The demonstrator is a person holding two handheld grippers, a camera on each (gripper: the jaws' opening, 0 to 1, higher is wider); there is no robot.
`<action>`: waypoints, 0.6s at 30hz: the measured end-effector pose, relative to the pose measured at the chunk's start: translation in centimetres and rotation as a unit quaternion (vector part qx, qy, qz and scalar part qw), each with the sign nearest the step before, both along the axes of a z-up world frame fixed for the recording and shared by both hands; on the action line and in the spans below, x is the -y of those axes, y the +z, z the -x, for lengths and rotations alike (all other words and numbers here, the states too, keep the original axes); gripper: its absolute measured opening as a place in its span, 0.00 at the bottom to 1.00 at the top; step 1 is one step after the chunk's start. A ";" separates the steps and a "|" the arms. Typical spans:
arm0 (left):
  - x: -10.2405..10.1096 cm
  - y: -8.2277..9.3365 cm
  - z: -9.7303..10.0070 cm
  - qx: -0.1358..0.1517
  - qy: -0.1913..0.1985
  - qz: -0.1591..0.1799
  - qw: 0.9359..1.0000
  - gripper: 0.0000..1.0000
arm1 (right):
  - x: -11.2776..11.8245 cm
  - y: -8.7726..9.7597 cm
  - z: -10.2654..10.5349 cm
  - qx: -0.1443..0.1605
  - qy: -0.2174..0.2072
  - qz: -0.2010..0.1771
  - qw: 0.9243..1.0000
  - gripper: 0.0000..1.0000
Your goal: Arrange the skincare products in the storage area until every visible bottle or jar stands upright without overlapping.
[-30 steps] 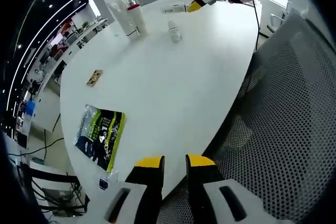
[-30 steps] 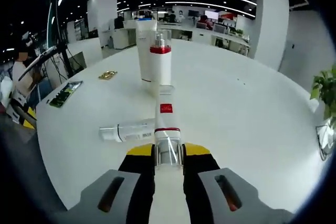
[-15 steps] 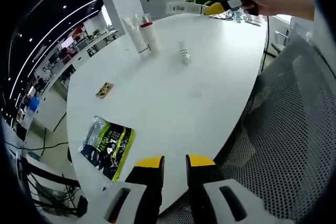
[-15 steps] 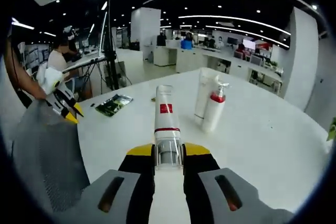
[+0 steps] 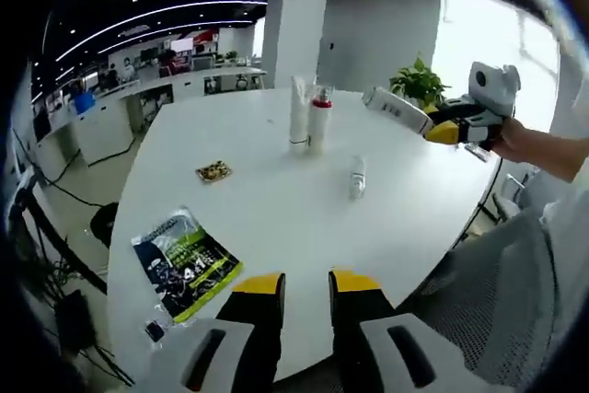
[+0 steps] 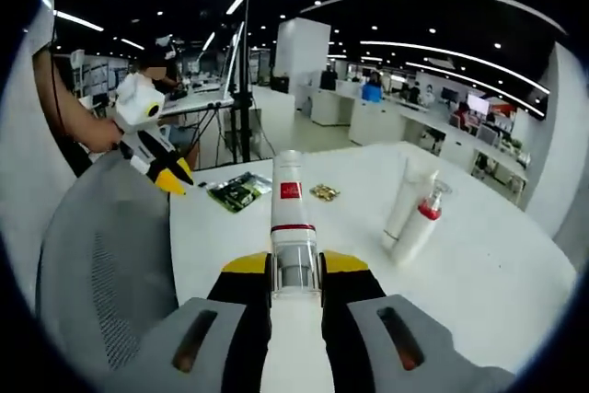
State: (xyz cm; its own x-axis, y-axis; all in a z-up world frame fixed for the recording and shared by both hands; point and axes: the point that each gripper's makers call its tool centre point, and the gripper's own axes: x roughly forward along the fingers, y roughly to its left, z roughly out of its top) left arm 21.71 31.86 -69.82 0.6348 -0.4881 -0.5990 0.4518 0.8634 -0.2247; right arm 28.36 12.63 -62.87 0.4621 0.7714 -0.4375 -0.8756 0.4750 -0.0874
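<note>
**Right gripper view: white tube held off the table**

My right gripper (image 6: 294, 269) has its jaws clamped on a white tube with a red label (image 6: 289, 218), lifted above the white table (image 6: 515, 292). A tall tube (image 6: 405, 195) and a red-collared pump bottle (image 6: 421, 225) stand upright, touching, toward the table's far edge. In the left gripper view, my left gripper (image 5: 304, 284) hangs with jaws apart, holding nothing, over the near edge; a small bottle (image 5: 356, 176) lies on its side mid-table, a green packet (image 5: 184, 264) near the left edge.

On the round white counter (image 5: 276, 218), a white tube (image 5: 298, 113) and red-capped pump bottle (image 5: 318, 121) stand touching. A small clear bottle (image 5: 356, 177) lies near them, toward the mesh chair. A green printed packet (image 5: 184, 264) lies well apart, at the counter's edge.
</note>
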 end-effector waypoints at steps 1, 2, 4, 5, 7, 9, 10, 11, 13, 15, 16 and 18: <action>0.3 0.4 0.0 -0.004 0.011 0.020 1.000 0.20 | -0.1 0.0 0.1 -0.003 0.002 -0.001 1.000 0.17; 0.7 1.1 -0.2 0.002 0.020 0.046 0.999 0.20 | -0.2 0.1 0.2 -0.002 0.006 -0.002 1.000 0.17; 1.5 1.8 -0.3 0.007 0.022 0.081 0.996 0.23 | -0.3 0.3 0.5 -0.004 0.016 -0.003 1.000 0.17; 1.7 2.1 -0.2 0.005 0.026 0.089 0.996 0.25 | -0.4 0.4 0.7 -0.002 0.025 0.000 1.000 0.17; 2.0 2.2 -0.2 0.014 0.020 0.092 0.995 0.29 | -0.6 0.3 1.2 -0.007 0.039 0.004 0.999 0.17; 2.4 2.0 0.1 0.017 0.013 0.085 0.996 0.32 | -0.8 0.3 1.5 -0.009 0.050 0.006 0.999 0.17; 2.5 1.9 0.2 0.024 0.006 0.077 0.997 0.34 | -0.9 0.3 1.7 -0.011 0.057 0.006 0.998 0.17; 2.5 1.8 0.3 0.039 -0.008 0.053 0.998 0.36 | -1.0 0.2 2.0 -0.013 0.064 0.008 0.998 0.17; 3.0 1.8 0.5 0.059 -0.033 0.028 0.997 0.40 | -1.2 0.3 2.3 -0.013 0.070 0.011 0.997 0.17; 3.7 1.8 0.8 0.068 -0.053 0.026 0.996 0.43 | -1.5 0.3 2.8 -0.015 0.078 0.013 0.997 0.17; 4.0 1.7 1.0 0.065 -0.060 0.026 0.996 0.44 | -1.6 0.3 3.0 -0.017 0.081 0.013 0.996 0.17; 4.9 1.3 1.6 0.064 -0.085 0.017 0.994 0.48 | -1.9 0.0 3.6 -0.020 0.094 0.018 0.995 0.17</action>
State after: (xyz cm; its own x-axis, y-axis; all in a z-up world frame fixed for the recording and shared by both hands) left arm 20.07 27.01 -68.49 0.6110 -0.6130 -0.5010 0.6173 0.7651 -0.1833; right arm 24.75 14.56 -62.87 0.2924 0.8262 -0.4816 -0.9519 0.2998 -0.0638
